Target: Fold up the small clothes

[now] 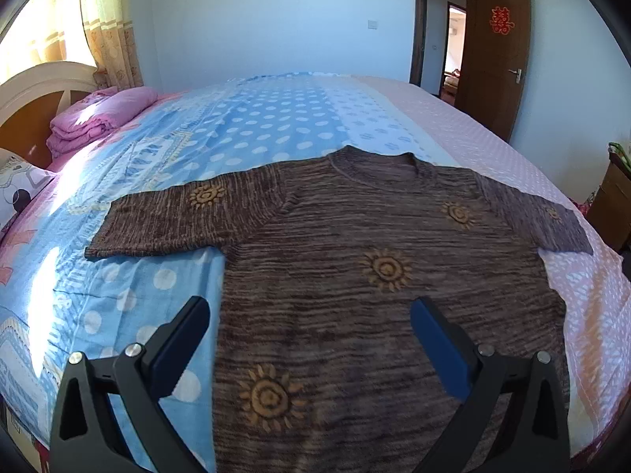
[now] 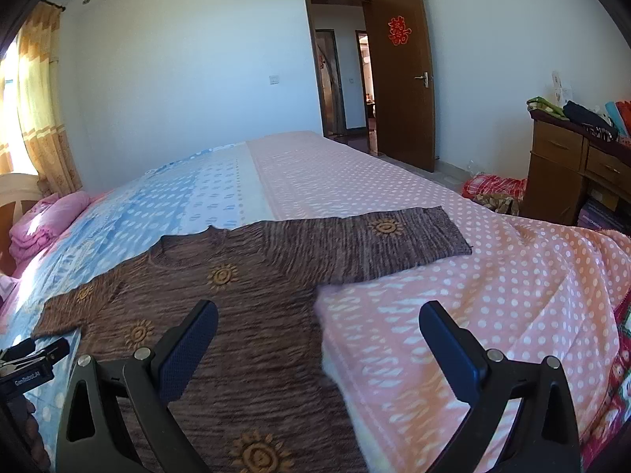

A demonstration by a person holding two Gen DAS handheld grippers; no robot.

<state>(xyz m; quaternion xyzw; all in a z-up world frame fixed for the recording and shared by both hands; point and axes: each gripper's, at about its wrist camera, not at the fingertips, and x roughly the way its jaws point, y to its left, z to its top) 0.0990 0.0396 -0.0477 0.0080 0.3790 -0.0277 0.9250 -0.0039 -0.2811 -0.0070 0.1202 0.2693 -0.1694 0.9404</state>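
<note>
Both my grippers spread wide, nothing pinched. Left gripper [image 1: 309, 329] hovers above the brown sweater [image 1: 374, 276], straddling its left hem side. Right gripper [image 2: 318, 333] straddles the sweater's right edge, one finger over knit, the other over the pink sheet [image 2: 493, 276]. Sweater lies flat on the bed, sleeves out, collar far from me. Beyond: folded pink blanket [image 1: 98, 118], open door [image 2: 402, 79].

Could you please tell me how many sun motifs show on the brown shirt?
5: left sleeve, right sleeve, chest, middle, lower front; more may hide below.
</note>
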